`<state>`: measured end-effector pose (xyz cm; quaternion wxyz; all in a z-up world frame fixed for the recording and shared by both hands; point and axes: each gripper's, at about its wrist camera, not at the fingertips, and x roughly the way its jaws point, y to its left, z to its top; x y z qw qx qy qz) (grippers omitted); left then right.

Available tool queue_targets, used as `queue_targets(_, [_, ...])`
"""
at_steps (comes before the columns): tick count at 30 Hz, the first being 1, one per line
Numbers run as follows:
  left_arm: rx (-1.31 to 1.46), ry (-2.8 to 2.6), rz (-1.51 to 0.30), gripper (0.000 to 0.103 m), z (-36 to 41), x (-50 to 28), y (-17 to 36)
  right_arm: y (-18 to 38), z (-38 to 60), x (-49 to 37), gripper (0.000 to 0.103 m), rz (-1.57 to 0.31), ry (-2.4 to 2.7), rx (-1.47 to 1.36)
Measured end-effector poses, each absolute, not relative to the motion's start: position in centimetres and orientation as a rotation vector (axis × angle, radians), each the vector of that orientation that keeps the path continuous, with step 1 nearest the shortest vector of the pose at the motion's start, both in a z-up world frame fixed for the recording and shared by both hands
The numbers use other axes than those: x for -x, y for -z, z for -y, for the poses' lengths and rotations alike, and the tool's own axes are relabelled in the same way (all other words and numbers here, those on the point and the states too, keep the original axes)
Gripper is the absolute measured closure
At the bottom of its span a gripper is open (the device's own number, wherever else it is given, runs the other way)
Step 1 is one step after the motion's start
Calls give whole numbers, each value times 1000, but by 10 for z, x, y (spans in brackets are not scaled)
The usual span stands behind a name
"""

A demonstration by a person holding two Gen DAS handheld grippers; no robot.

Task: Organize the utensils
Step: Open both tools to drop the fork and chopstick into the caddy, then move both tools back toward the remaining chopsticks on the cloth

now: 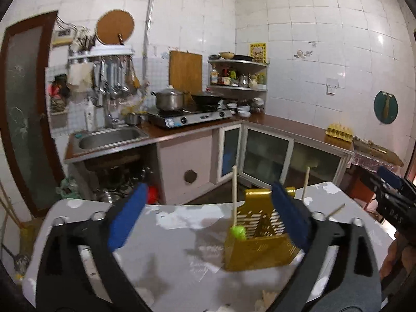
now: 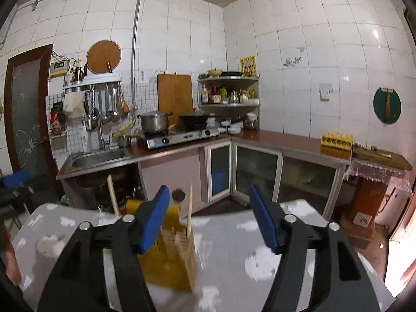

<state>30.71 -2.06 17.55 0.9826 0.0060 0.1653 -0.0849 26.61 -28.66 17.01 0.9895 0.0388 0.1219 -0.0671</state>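
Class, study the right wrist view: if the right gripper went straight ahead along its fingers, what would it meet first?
Probably nothing close: the open right gripper points over bare grey table toward the floor cabinets. The yellow utensil holder sits left of that line. Depth is uncertain.

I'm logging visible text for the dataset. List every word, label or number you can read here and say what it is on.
"DAS", partly cut off: on the right gripper, seen from the left wrist view.
Yellow wall poster: print too small to read.
Stove front label: blurred.
Wall meter: display unreadable.
Gold utensil holder: no text.
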Motion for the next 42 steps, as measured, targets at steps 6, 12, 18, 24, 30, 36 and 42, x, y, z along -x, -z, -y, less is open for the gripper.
queue_targets(6, [-24, 178, -404, 5, 8, -272, -151, -121, 285, -235, 34, -368, 130, -82])
queue_targets(12, [-19, 170, -526, 5, 10, -260, -93, -70, 284, -223, 34, -495, 132, -115])
queue_targets(18, [8, 142, -642, 5, 11, -263, -38, -28, 277, -229, 34, -596, 147, -128])
queue_targets(24, [-1, 150, -723, 5, 16, -270, -6, 1, 268, -243, 44, -687, 151, -133])
queue_targets(30, [-18, 158, -749, 5, 22, -273, 7, 18, 258, -264, 59, -770, 130, -166])
queue_targets(36, [-26, 151, -778, 5, 23, -276, 16, 33, 246, -281, 72, -874, 137, -171])
queue_targets(42, [-17, 142, -799, 5, 27, -278, 17, 36, 233, -286, 79, -910, 158, -134])
